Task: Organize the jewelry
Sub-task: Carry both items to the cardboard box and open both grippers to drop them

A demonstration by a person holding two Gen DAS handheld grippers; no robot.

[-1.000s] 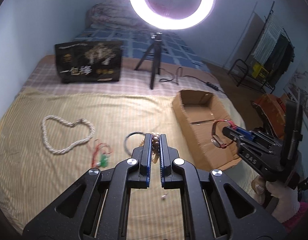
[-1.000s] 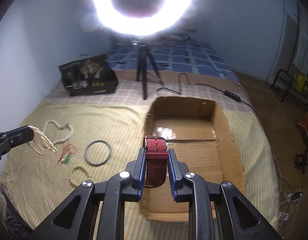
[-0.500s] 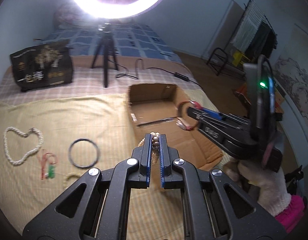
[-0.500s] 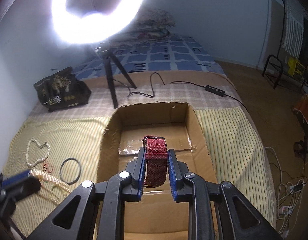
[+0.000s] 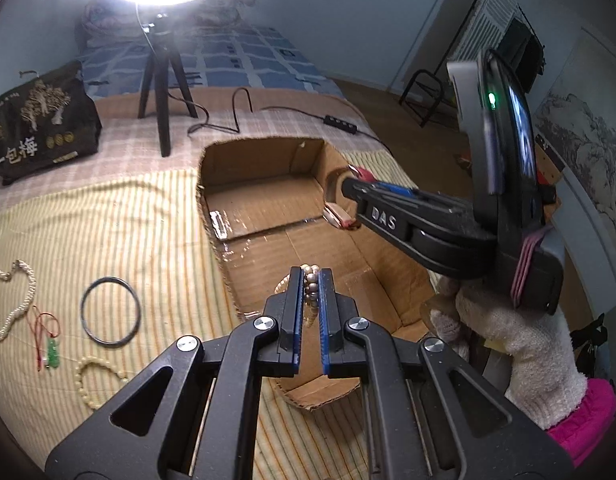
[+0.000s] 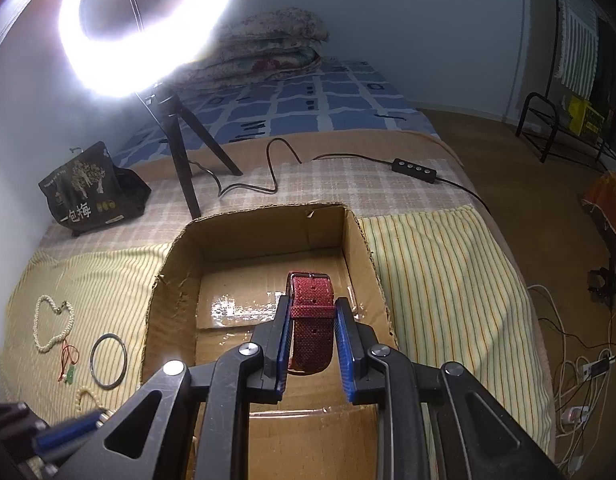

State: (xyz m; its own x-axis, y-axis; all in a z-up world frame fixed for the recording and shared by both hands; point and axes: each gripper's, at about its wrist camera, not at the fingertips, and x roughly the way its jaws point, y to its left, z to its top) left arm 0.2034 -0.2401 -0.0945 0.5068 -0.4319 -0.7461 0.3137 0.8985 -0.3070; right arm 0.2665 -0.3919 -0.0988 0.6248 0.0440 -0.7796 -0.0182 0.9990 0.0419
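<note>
My left gripper (image 5: 311,276) is shut on a brown bead bracelet (image 5: 310,285) and hangs over the open cardboard box (image 5: 268,184). My right gripper (image 6: 311,312) is shut on a red woven watch strap (image 6: 310,320) above the same box (image 6: 164,280); in the left wrist view that gripper (image 5: 348,196) reaches in from the right, held by a gloved hand (image 5: 508,332). On the striped cloth left of the box lie a white pearl necklace (image 5: 16,304), a black bangle (image 5: 110,311), a green pendant on red cord (image 5: 51,354) and a cream bead bracelet (image 5: 90,376).
A ring light on a black tripod (image 5: 162,92) stands behind the box, its cable and switch (image 6: 414,170) trailing across the bed. A black printed bag (image 5: 40,124) sits at the back left. Folded bedding (image 6: 268,52) lies by the wall. Floor and cables lie beyond the bed's right edge.
Both grippers have swung right and sunk a little toward the box, keeping hold of their items. The loose jewellery now sits further left in both views.
</note>
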